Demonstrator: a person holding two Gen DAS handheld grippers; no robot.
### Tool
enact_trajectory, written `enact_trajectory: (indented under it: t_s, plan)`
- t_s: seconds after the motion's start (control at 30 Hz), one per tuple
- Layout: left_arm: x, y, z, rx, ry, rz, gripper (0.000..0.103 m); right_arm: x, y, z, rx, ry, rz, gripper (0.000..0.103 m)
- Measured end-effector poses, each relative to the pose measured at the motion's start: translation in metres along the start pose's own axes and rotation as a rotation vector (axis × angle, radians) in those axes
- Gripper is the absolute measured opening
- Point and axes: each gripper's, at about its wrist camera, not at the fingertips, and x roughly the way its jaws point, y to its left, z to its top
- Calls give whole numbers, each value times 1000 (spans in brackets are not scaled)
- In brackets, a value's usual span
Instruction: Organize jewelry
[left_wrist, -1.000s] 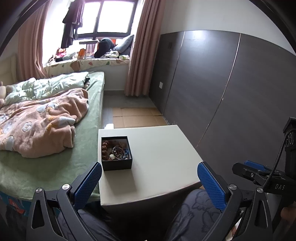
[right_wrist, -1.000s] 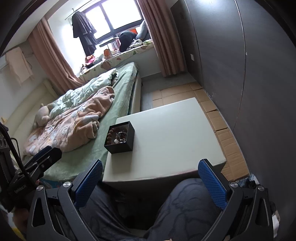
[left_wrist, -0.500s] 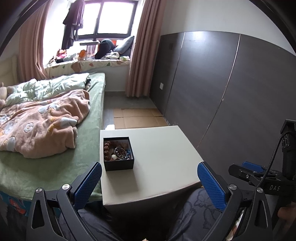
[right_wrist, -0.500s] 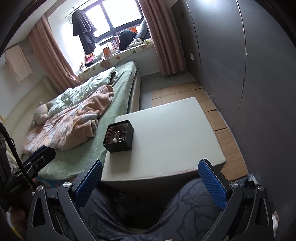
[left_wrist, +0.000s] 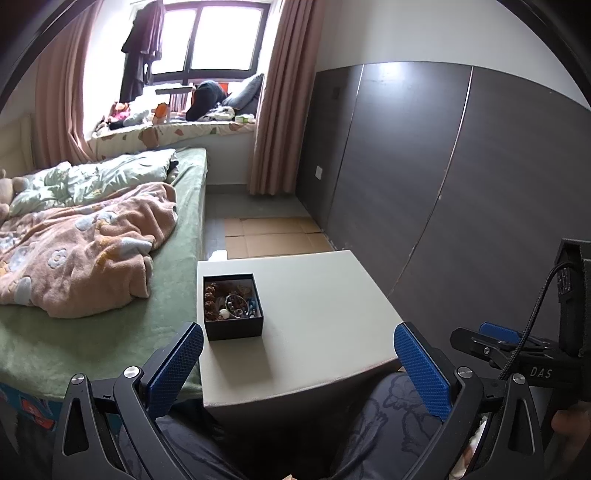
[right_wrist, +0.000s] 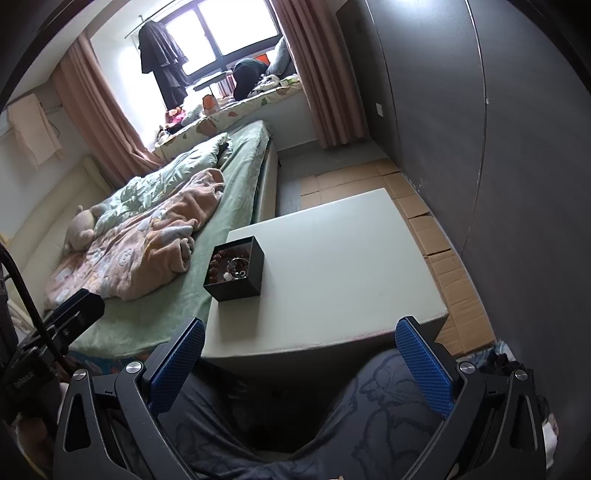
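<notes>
A small black box (left_wrist: 232, 310) (right_wrist: 236, 269) full of tangled jewelry, brown beads and silvery pieces, sits at the left edge of a pale square table (left_wrist: 314, 306) (right_wrist: 332, 266). My left gripper (left_wrist: 299, 365) hangs open above my lap, well short of the table's near edge, nothing between its blue pads. Likewise my right gripper (right_wrist: 299, 365) stands open and empty, held back over the person's knees. The right gripper's body (left_wrist: 517, 350) shows at the right of the left wrist view, and the left gripper's body (right_wrist: 55, 328) at the left of the right wrist view.
A bed (left_wrist: 110, 295) with a green sheet and pink blanket (left_wrist: 85, 251) runs along the table's left side. A dark panelled wall (left_wrist: 461, 184) stands to the right. Cardboard sheets (left_wrist: 273, 236) cover the floor beyond the table. The person's patterned trousers (right_wrist: 332, 424) fill the foreground.
Both cameras have drifted slightly; the box and table sit a little differently in view. Both grippers remain open and empty, and nothing on the table has moved.
</notes>
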Motion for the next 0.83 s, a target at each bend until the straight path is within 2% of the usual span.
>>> enact_trajectory:
  t_s: [0.63,0.83]
  plan:
    - [-13,-6,-3,10,-23,26,103,-15,5,-11,-21,-4,-3,103]
    - [-12,-6,-6,13,-23,51,103,-8,1,-12,-8,3,5,103]
